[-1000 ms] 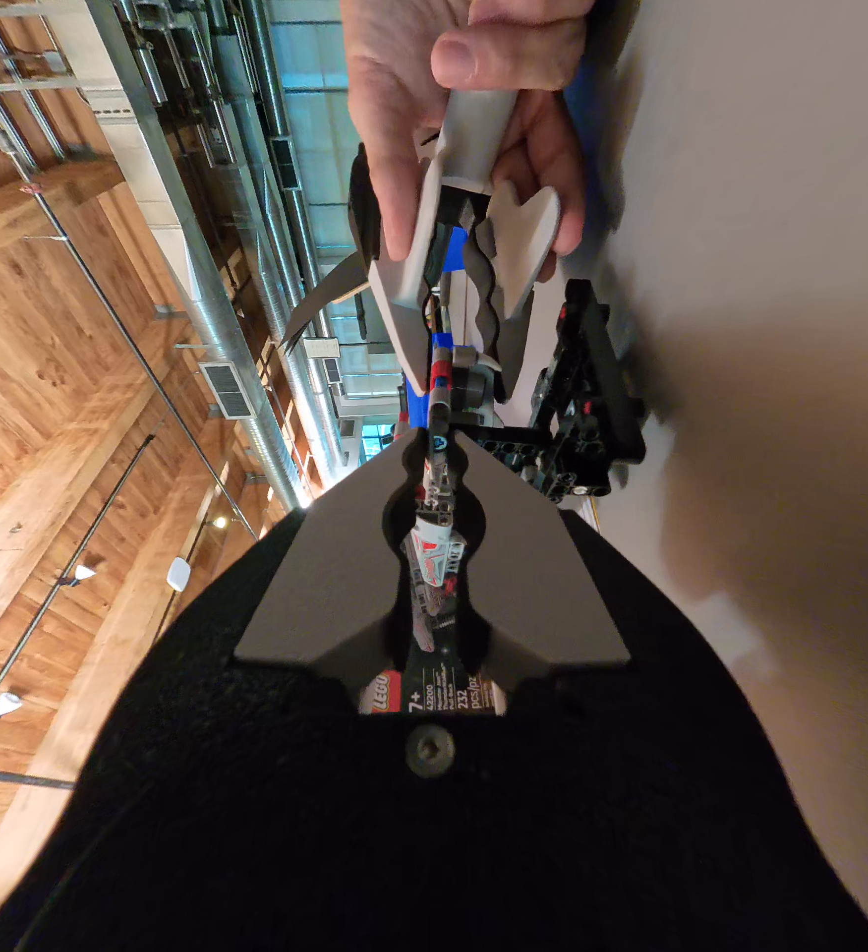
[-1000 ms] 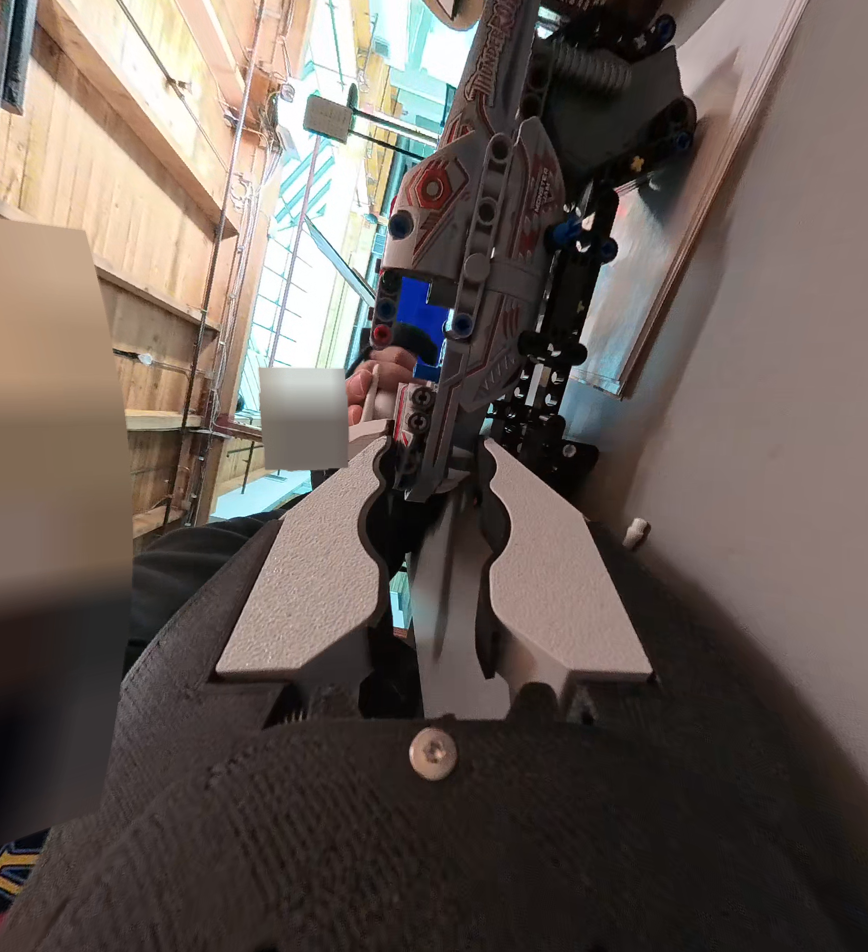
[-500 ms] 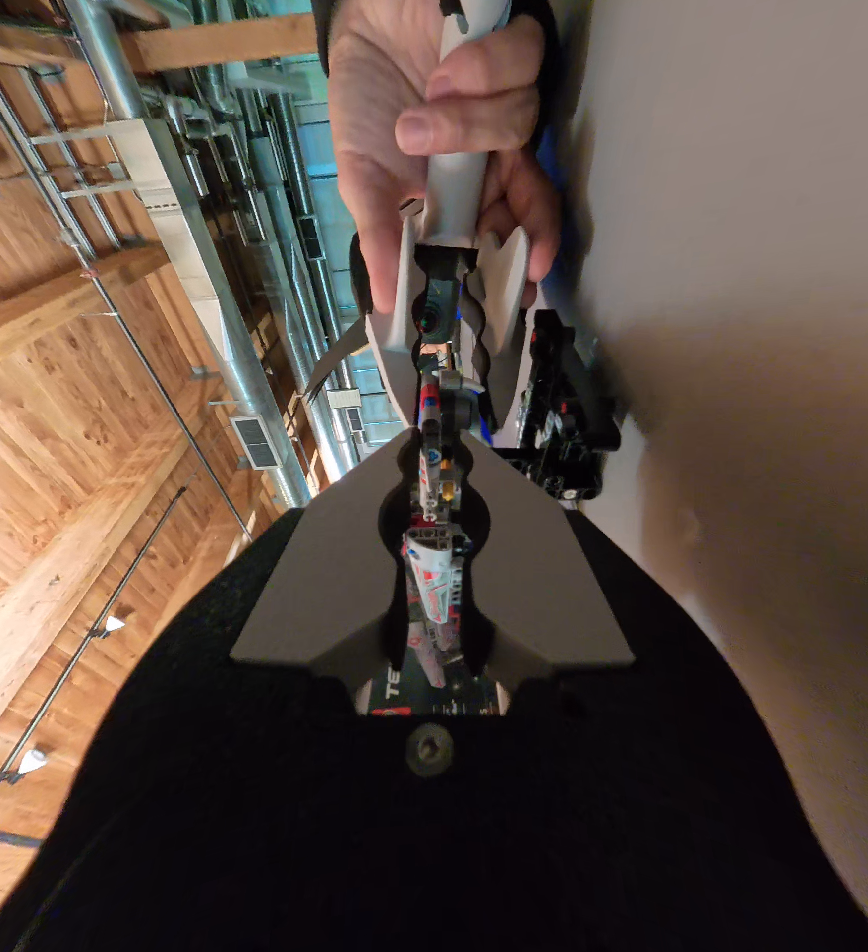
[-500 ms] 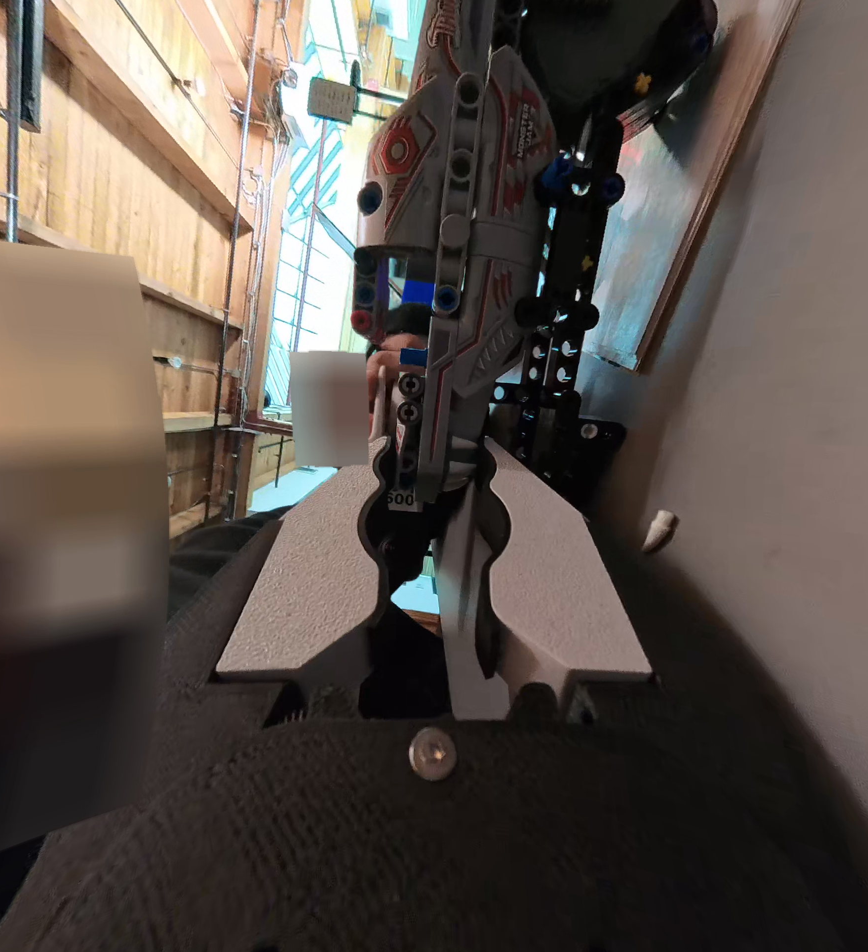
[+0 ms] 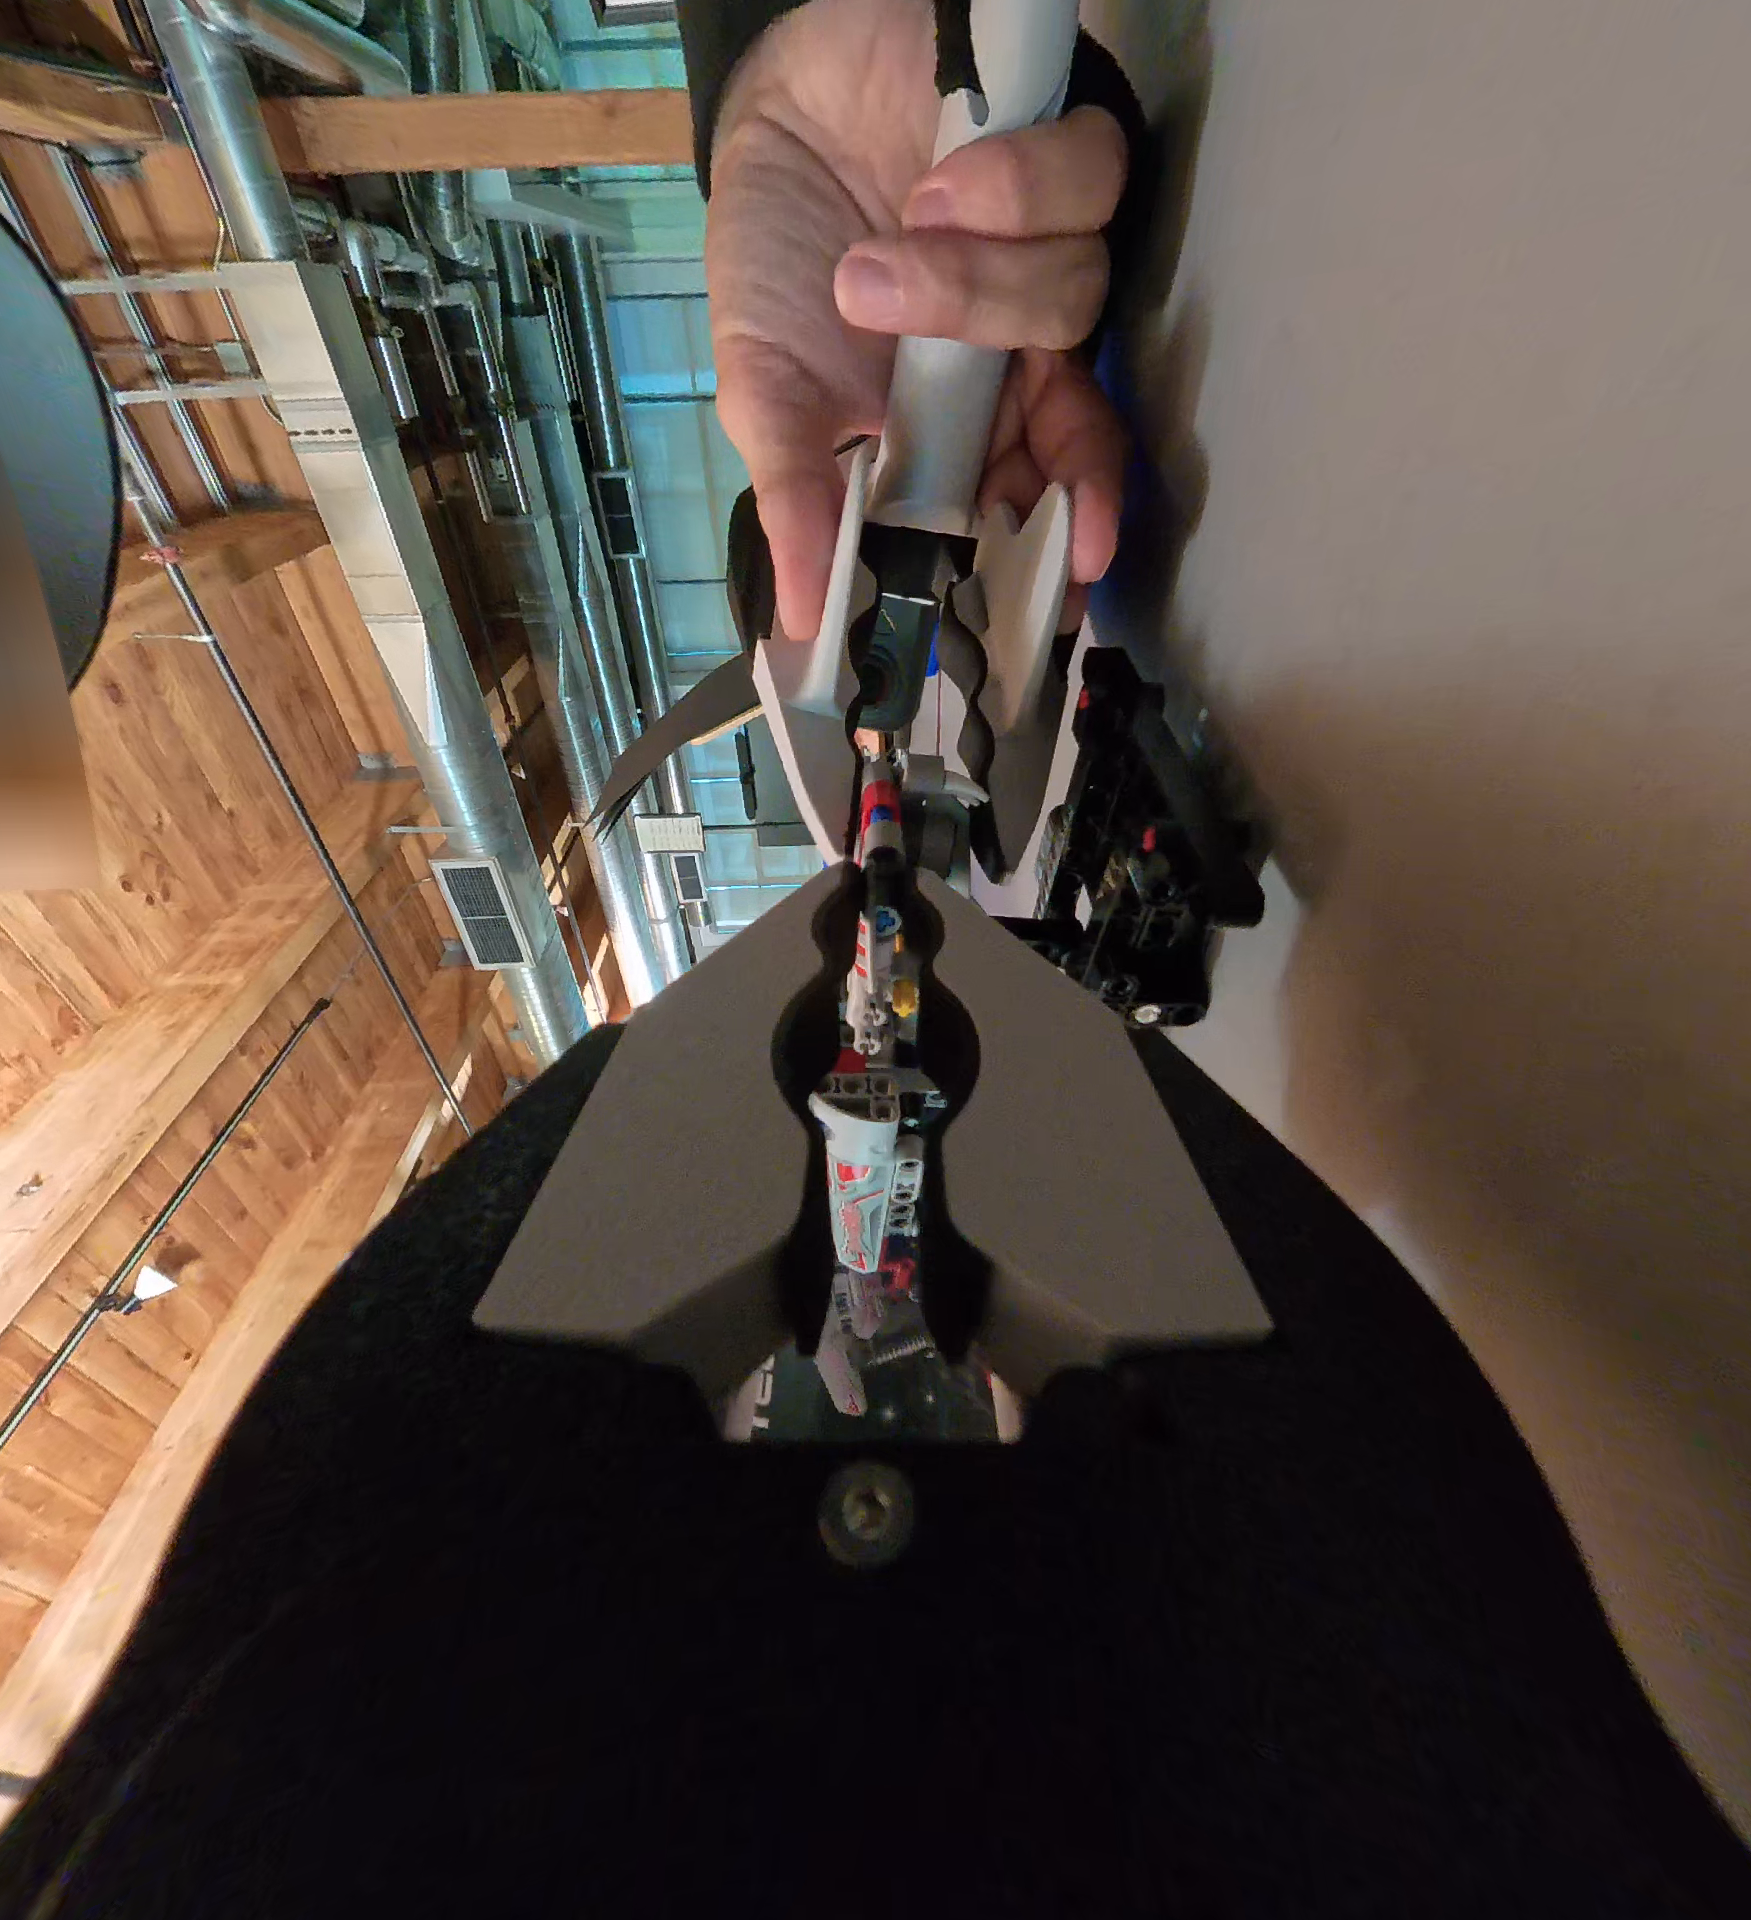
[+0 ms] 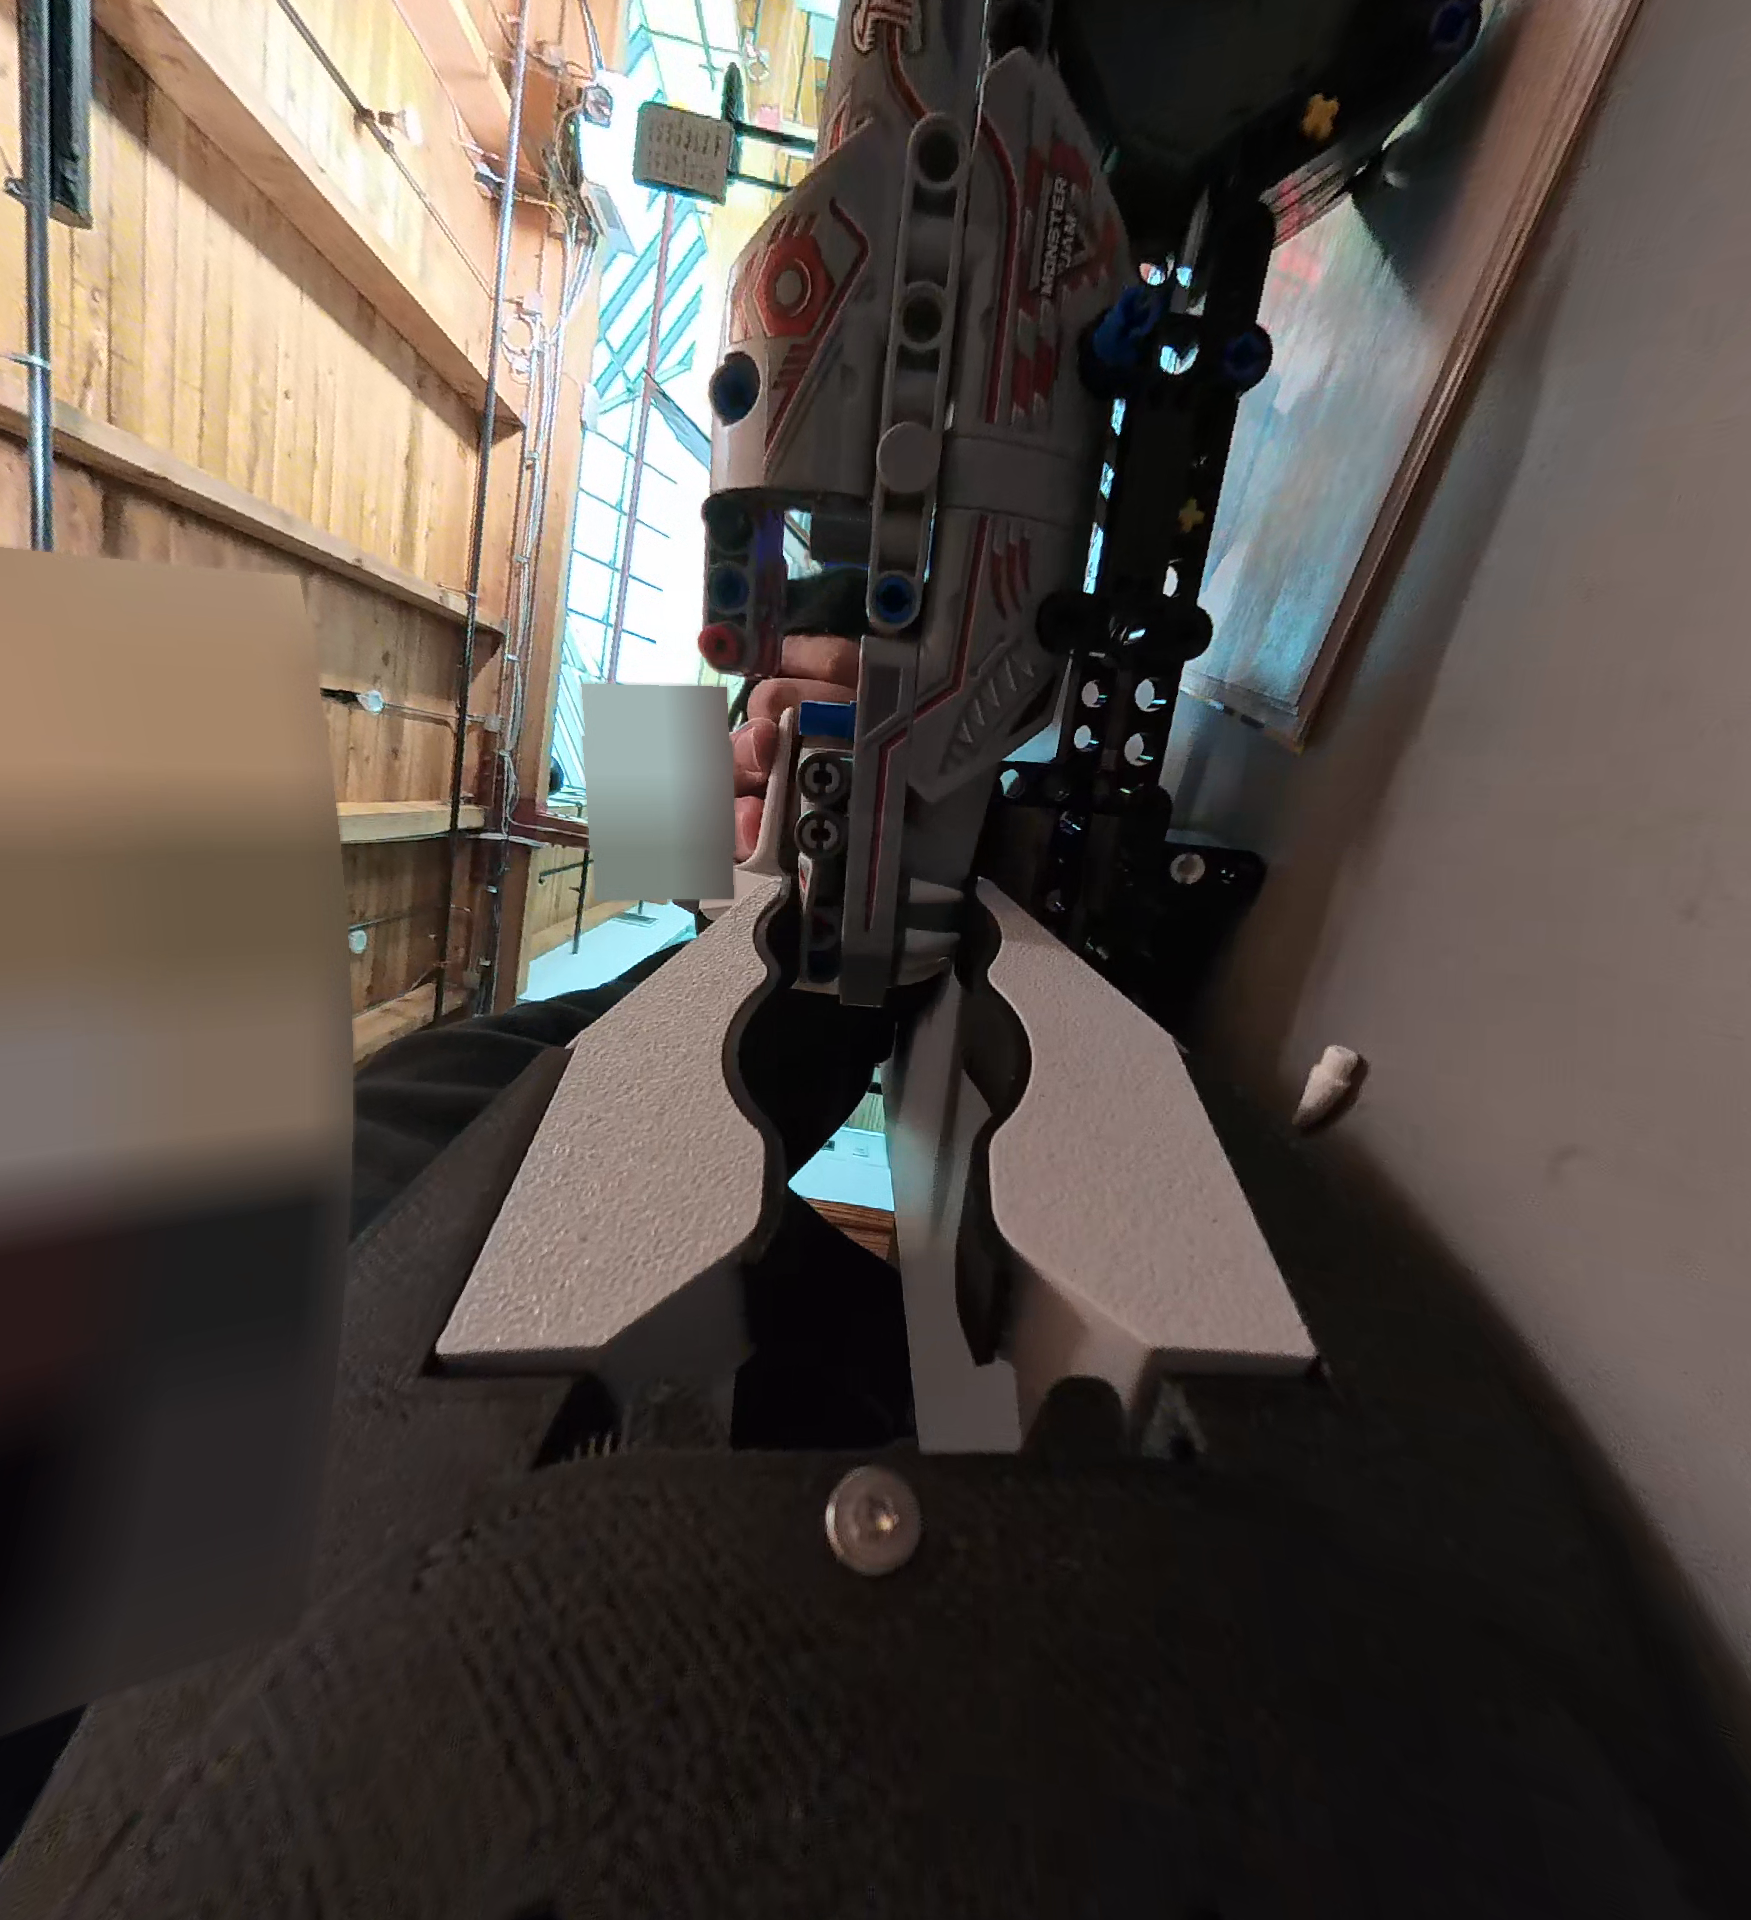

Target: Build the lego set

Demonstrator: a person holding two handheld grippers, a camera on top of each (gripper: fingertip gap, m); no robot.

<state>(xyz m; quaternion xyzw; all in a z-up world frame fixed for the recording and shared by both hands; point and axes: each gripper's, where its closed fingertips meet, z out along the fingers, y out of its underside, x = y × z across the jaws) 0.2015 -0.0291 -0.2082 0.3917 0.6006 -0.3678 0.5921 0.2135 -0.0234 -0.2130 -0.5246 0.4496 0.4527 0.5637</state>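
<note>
The desk (image 6: 1629,727) fills the right side of both views, tipped on edge. Only the right wrist view shows the lego model (image 6: 912,499) broadside: a grey panel with red markings, blue pins, and a black frame (image 6: 1141,644) behind it, nearest the desk. The left wrist view shows the model edge-on, and the hand (image 5: 850,312) holding the far tongs. The left gripper (image 5: 876,914) is clamped on the model's thin edge. The right gripper (image 6: 876,925) pinches its lower end. A small white piece (image 6: 1326,1086) lies on the desk.
</note>
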